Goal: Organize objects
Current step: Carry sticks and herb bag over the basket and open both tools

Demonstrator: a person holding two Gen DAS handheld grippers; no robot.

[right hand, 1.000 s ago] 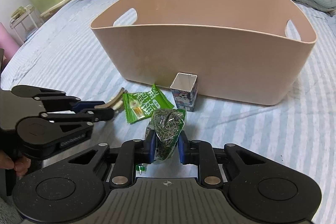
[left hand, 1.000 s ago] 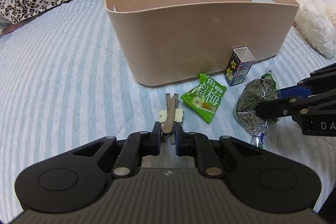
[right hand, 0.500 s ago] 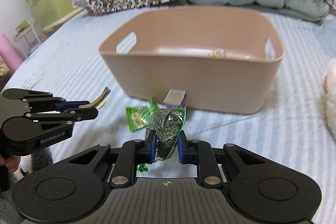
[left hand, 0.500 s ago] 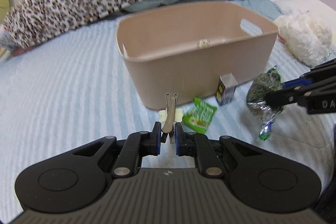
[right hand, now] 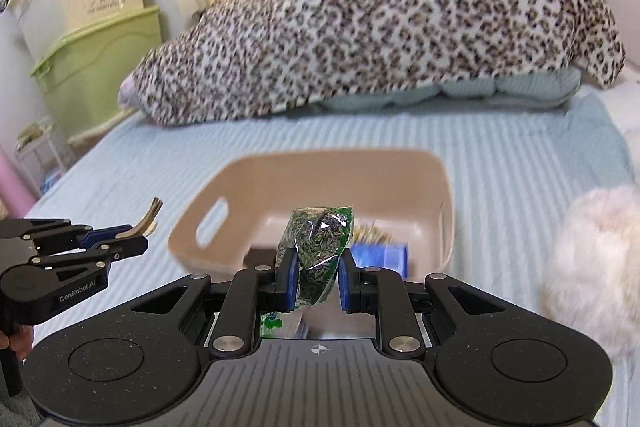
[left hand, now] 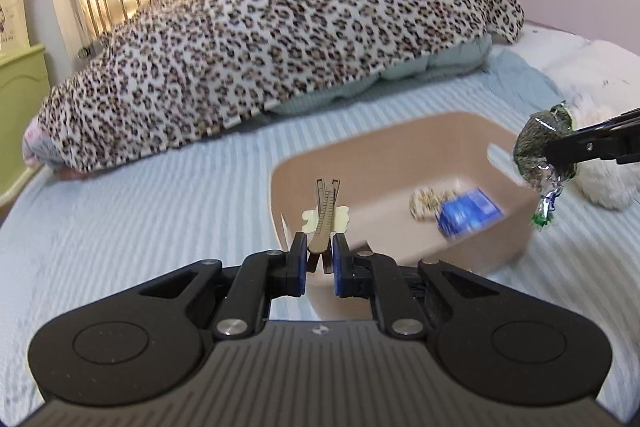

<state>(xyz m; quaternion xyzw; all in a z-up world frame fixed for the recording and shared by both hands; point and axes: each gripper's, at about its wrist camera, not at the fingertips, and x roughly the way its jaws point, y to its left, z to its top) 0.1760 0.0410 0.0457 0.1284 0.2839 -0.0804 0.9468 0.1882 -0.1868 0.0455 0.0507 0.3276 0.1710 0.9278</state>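
Note:
My left gripper (left hand: pixel 320 259) is shut on a brown hair clip (left hand: pixel 325 219) with a pale yellow bow, held in the air over the near left rim of the beige basket (left hand: pixel 344 163). My right gripper (right hand: pixel 318 281) is shut on a clear packet of green seeds (right hand: pixel 320 247), held above the basket's (right hand: pixel 400 171) near rim. The packet also shows at the right of the left wrist view (left hand: pixel 540 147). Inside the basket lie a blue packet (left hand: pixel 468 213) and a small patterned item (left hand: pixel 426 201). The left gripper with the clip shows in the right wrist view (right hand: pixel 132 235).
The basket stands on a bed with a light blue striped sheet (left hand: pixel 140 211). A leopard-print blanket (left hand: pixel 280 39) lies behind it. A white fluffy item (right hand: pixel 592 255) lies to the right. Green and cream storage boxes (right hand: pixel 92 67) stand beside the bed at left.
Both grippers have risen from the bed with their objects and now look down into the basket. The green snack packet and small carton on the sheet have gone out of view.

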